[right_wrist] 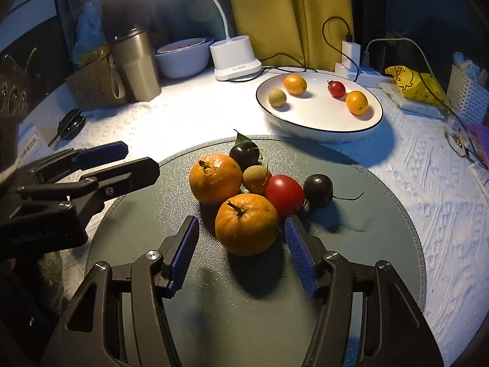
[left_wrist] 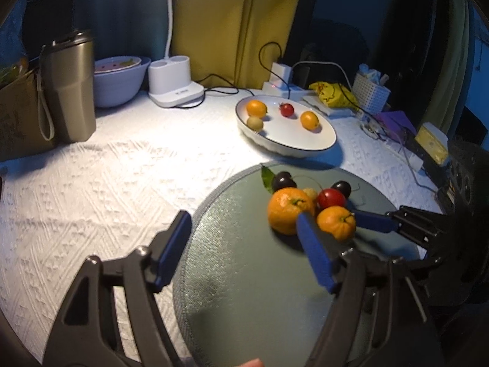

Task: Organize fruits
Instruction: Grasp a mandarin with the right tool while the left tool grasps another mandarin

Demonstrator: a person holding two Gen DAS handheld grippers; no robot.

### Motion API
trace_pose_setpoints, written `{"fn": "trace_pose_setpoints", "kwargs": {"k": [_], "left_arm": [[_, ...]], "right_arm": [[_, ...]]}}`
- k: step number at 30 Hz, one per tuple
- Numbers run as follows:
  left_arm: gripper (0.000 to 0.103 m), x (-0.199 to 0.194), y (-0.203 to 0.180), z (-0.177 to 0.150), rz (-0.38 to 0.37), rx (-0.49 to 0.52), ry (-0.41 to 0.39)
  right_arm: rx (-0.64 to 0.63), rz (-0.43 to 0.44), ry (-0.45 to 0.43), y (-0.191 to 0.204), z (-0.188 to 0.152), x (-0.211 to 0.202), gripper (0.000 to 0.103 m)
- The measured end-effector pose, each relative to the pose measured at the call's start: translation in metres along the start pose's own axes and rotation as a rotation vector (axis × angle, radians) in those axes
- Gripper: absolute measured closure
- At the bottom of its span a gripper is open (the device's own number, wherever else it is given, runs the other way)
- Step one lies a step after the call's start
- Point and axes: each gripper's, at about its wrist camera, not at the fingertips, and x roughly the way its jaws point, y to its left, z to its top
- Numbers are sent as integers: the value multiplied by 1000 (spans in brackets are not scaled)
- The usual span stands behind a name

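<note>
A round grey-green mat [right_wrist: 259, 305] [left_wrist: 244, 290] holds a cluster of fruit: two oranges, a red tomato [right_wrist: 284, 194], two dark plums and a small tan fruit. My right gripper [right_wrist: 241, 238] is open, with the nearer orange [right_wrist: 246, 223] [left_wrist: 336, 222] between its blue pads but not touching. My left gripper [left_wrist: 244, 235] is open and empty over the mat's left edge, left of the bigger orange [left_wrist: 288, 209] [right_wrist: 215, 177]. A white plate [right_wrist: 321, 122] [left_wrist: 293, 140] behind holds two small oranges, a red tomato and a tan fruit.
At the back stand a steel tumbler [left_wrist: 70, 85], a pale bowl [left_wrist: 119, 79], a white lamp base [left_wrist: 174, 82], chargers with cables [right_wrist: 351, 55], a yellow bag [right_wrist: 412, 85] and a white basket [left_wrist: 371, 91]. A cardboard box [left_wrist: 15, 116] is far left.
</note>
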Motion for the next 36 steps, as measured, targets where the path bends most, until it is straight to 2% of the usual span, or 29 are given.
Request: {"fn": "trace_pose_setpoints", "kwargs": {"k": [2,6,14,29,31,32,33,36], "left_arm": [[30,3,-2,1,-3,4,6],[30,8,-8,1,-8,16,18],[30,20,-21,4,-16,46,42],[31,48,-48,11,0,136,94],[37,51,-51,11,0,149,98],[49,54,-53,11,2,156,108],[55,56,-53,11,2,159,117],[57,59,-56,10,-1,172,119]], "right_arm": [[-7,-3,7,0,-1,2,42],[-2,6,25,-3,-3,5,57],[-14,35,10,-5,-6,-2,58],[48,-12,-57,-48,2,-27,58],[52,-15,-61,-52,3,-27,58],[55,-16,-63,-54,3,-28,58],[58,-17,-65,-56,4,-28,58],[64,-21,-72,-61,6,-30,58]]}}
